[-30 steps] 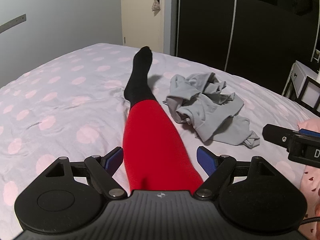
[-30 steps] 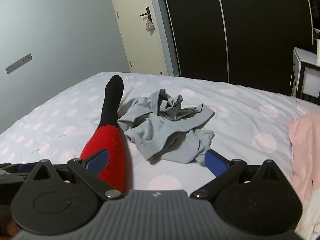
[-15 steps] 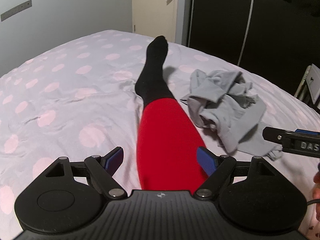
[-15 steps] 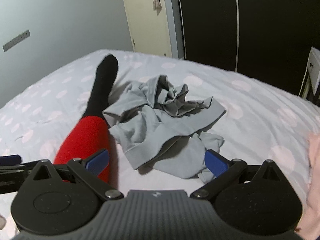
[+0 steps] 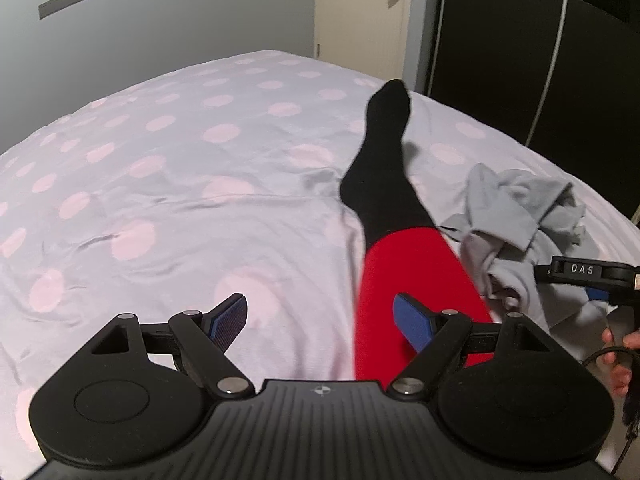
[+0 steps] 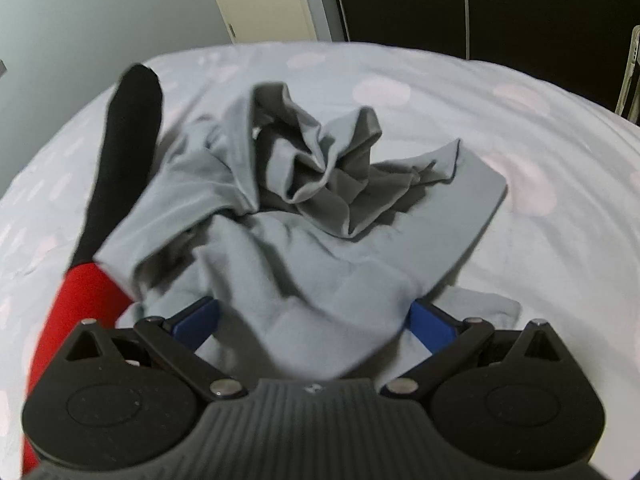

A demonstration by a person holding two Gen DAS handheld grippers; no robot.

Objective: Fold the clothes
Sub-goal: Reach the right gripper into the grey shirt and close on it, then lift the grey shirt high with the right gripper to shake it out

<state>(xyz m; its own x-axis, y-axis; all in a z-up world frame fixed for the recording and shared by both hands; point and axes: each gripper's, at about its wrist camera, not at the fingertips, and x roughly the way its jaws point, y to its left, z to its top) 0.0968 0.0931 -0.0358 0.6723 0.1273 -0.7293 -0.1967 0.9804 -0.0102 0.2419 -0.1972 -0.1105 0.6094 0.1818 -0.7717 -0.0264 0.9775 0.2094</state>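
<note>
Right gripper [image 6: 314,320] gapes wide over the grey garment [image 6: 304,240], gripping nothing; best pinch one hem, not the bunched middle.

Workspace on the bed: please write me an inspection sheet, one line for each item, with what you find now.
Surface: bed with pale sheet with pink dots, wrinkled.
Job's things: crumpled grey garment, unfolded, in a heap.
Clutter: person's leg in red trouser and black sock lying beside the garment.
Grippers: left gripper open, above the sheet, holding nothing; right gripper open, blue fingers on either side of the garment's near part.
Cables: black cable beside the hand.
Surroundings: cream door, dark wardrobe, grey wall.
</note>
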